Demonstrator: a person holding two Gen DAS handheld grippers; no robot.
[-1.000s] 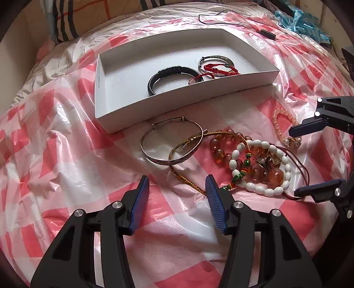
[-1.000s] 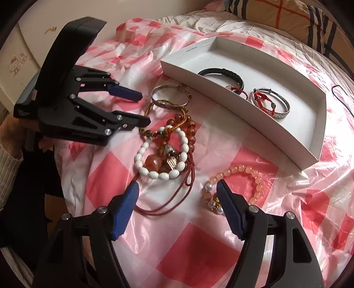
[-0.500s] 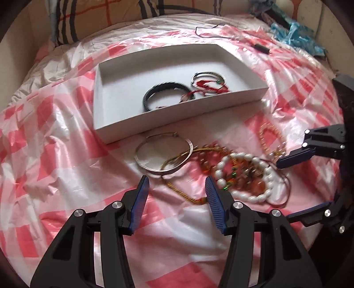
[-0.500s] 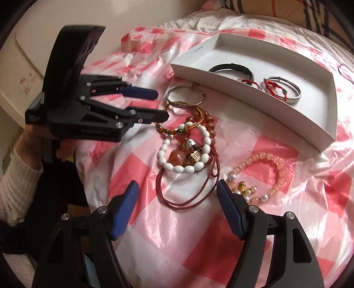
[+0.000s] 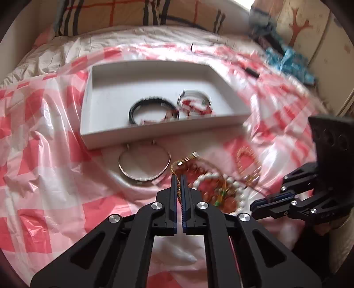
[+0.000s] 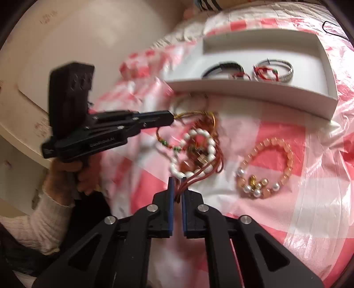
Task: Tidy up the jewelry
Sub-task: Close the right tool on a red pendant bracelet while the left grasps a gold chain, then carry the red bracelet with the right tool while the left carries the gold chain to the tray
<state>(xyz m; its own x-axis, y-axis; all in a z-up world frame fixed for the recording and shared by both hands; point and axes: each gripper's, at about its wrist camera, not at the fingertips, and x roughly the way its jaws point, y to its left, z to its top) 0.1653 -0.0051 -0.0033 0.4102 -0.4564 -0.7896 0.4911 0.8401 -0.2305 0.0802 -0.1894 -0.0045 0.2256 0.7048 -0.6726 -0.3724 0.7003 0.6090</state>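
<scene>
My left gripper (image 5: pixel 178 178) has its jaws closing tight on a gold braided cord bracelet (image 5: pixel 183 160), which runs between the pads. My right gripper (image 6: pixel 177 181) has its jaws closing on the red-brown cord (image 6: pixel 200 178), pinched between its pads. Both cords belong to a tangled heap around a white bead bracelet (image 6: pixel 199 133). A silver bangle (image 5: pixel 143 175) lies left of the heap and a peach bead bracelet (image 6: pixel 287 155) to its right. The white tray (image 5: pixel 154 133) behind holds a black bracelet (image 5: pixel 152 99) and a silver bangle with red string (image 5: pixel 194 97).
Everything rests on a crinkled red-and-white checked plastic sheet (image 5: pixel 44 155) over a bed. A plaid pillow (image 5: pixel 132 13) lies beyond the tray, and blue items (image 5: pixel 287 62) at the far right. A hand in a cream sleeve (image 6: pixel 50 212) holds the left gripper (image 6: pixel 171 118).
Both grippers went from open to shut, the left on the gold cord and the right on the red-brown cord. Both views have rolled and moved in closer to the heap.
</scene>
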